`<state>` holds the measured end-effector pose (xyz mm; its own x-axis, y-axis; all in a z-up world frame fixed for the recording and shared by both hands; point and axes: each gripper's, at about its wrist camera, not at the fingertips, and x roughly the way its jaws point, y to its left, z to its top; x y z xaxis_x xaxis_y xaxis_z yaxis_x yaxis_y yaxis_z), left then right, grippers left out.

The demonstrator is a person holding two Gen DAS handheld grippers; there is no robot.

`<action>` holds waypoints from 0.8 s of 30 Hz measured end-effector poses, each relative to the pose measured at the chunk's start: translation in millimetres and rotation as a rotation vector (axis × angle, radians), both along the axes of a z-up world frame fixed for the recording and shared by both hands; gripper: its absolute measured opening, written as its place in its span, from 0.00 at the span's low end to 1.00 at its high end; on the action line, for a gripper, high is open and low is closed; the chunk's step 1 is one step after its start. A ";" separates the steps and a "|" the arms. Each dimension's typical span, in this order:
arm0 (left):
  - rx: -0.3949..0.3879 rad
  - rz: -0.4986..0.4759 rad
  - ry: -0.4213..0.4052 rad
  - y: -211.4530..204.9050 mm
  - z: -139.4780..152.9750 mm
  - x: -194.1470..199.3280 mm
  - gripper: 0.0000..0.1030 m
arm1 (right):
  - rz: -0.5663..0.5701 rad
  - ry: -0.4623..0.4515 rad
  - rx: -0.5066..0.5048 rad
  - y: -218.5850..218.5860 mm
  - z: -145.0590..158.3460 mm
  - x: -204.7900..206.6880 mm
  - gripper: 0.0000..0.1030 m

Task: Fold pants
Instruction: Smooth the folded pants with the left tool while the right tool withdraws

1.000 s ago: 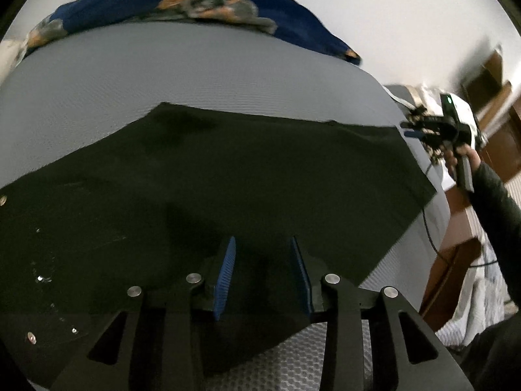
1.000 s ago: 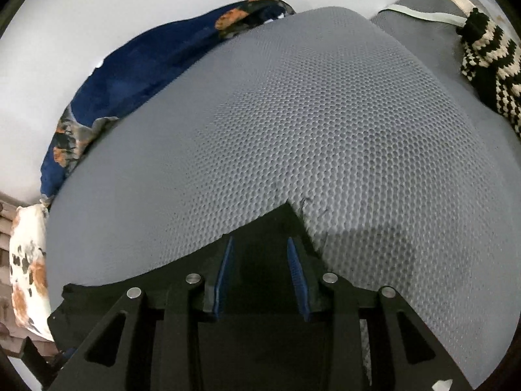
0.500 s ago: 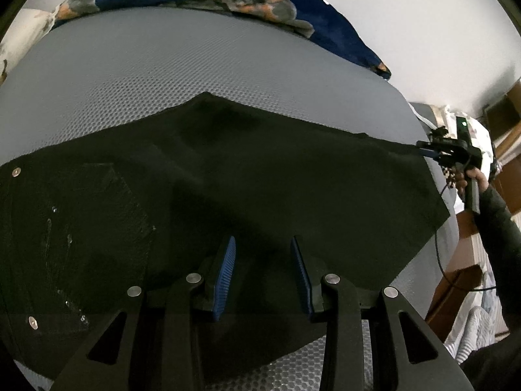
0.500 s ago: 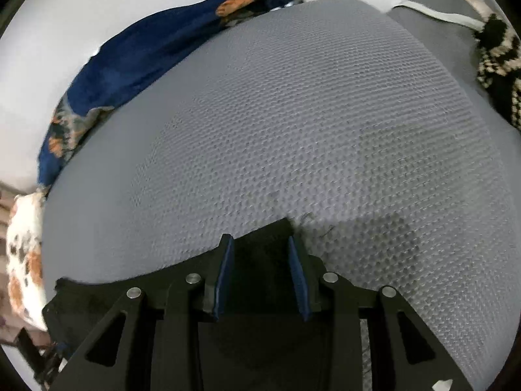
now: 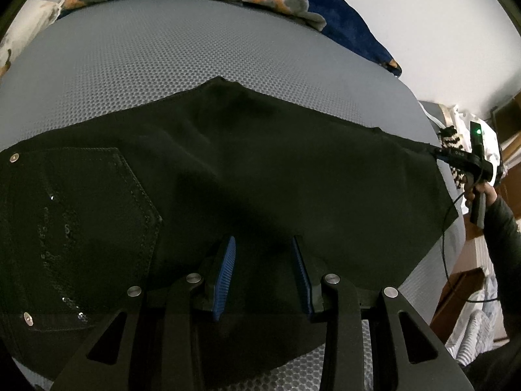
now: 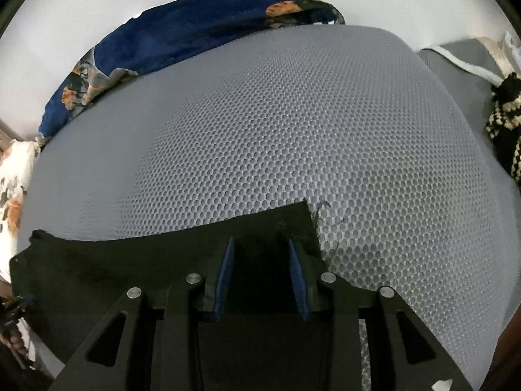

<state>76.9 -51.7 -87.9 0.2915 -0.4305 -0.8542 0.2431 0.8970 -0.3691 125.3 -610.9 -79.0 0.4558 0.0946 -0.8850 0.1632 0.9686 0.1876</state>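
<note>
Black pants [image 5: 260, 169] lie flat on a grey mesh mattress [image 5: 162, 55], waist and sequined back pocket [image 5: 81, 208] at the left, leg hem at the right. My left gripper [image 5: 263, 251] is open, its blue pads hovering over the near edge of the pants. My right gripper [image 6: 260, 251] is open over the hem corner [image 6: 293, 218] of the pants [image 6: 130, 260]; it also shows in the left wrist view [image 5: 456, 156] at the far hem corner. Loose threads trail from the hem.
A navy floral blanket [image 5: 293, 3] lies bunched along the white wall behind the mattress [image 6: 293, 114]. A black-and-white knitted item [image 6: 504, 123] lies at the right. Wooden furniture [image 5: 462, 280] stands beyond the mattress's right edge.
The left gripper has moved left and closer, bringing the back pocket into view. The right gripper has stayed at the hem corner, shifting slightly; the pants now lie flatter.
</note>
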 end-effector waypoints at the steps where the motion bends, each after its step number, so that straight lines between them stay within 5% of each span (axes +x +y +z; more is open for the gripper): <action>1: 0.002 0.002 -0.001 0.2 0.1 0.2 0.35 | -0.004 -0.004 -0.016 2.0 0.3 1.7 0.07; 11: 0.007 0.046 -0.038 8.9 3.7 2.4 0.35 | -0.126 -0.187 -0.059 -8.3 35.1 -30.5 0.02; 21: 0.001 0.120 -0.044 34.7 -9.5 15.0 0.35 | -0.234 -0.099 -0.088 -5.8 -4.2 -7.6 0.02; 24: 0.012 0.108 -0.064 32.0 -11.3 13.8 0.35 | -0.250 -0.090 -0.077 -6.6 -3.5 -6.2 0.09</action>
